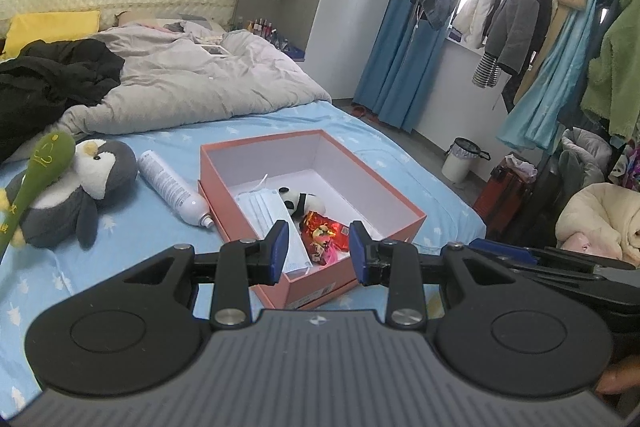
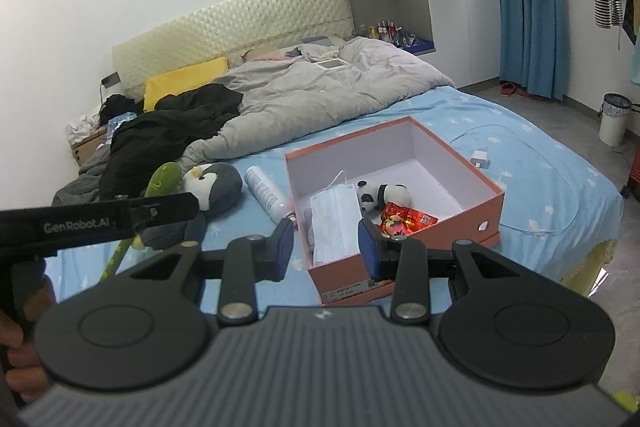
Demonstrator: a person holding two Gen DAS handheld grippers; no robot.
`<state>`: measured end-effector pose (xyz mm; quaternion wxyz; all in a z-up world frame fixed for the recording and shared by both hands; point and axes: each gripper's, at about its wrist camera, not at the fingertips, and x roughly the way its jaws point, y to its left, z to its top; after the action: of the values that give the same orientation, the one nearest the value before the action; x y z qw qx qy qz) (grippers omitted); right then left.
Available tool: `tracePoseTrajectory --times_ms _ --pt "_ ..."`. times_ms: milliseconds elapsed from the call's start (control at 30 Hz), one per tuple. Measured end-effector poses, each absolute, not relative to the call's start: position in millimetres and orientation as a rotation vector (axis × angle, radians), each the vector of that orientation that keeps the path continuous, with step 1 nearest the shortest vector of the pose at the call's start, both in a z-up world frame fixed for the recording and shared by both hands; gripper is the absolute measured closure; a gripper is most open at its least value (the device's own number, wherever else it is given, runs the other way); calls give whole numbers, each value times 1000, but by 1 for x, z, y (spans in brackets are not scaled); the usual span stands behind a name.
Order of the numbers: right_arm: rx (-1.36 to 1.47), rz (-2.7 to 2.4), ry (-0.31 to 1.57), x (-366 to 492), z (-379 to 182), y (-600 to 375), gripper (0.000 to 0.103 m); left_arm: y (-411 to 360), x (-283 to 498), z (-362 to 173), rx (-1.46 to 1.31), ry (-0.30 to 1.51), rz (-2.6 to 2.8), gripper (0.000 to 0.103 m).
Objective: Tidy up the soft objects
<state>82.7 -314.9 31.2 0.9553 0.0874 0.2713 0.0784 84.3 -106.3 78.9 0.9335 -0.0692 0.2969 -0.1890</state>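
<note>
Box (image 1: 248, 163) sits on the bed (image 1: 120, 267) ahead of my two grippers. In it: mask pack (image 1: 276, 223) at left, panda toy (image 1: 300, 203) right of that, wrapped packet (image 1: 324, 227) in front of the panda. Left of the box lies a spray can (image 1: 172, 189), then a penguin plush (image 1: 80, 187) with a stick toy (image 1: 36, 171) across it. Duvet (image 1: 192, 79) behind them.

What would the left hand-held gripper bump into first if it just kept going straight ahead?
Probably the open pink box: the left hand-held gripper, jaws open, points over its near wall at the red packet and face masks inside. Depth is hard to judge.
</note>
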Motion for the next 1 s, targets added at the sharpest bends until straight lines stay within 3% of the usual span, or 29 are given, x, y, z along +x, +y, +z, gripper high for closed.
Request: tracePoseTrajectory --times_ms 400,433,467,500,567,600,667,767,1000 --pt "169 167 543 83 29 -315 64 -104 88 76 -138 618 -375 64" --pt "167 165 543 84 29 -315 64 -103 88 77 -139 617 -377 60" --pt "164 161 543 84 29 -316 57 -103 88 77 -140 615 -380 54" --pt "161 156 540 84 29 -316 40 -102 88 78 -140 614 -379 50" --pt "165 144 530 82 31 -318 16 -101 86 81 -132 607 -373 30" --pt "169 140 525 81 31 -319 10 -101 86 82 -125 606 -371 25" --pt "164 133 527 81 31 -320 10 -101 86 83 -116 601 -377 11" --pt "147 104 537 82 31 -320 10 -100 87 86 -110 600 -374 5" --pt "129 84 519 81 32 -317 10 -99 86 86 -86 608 -329 2"
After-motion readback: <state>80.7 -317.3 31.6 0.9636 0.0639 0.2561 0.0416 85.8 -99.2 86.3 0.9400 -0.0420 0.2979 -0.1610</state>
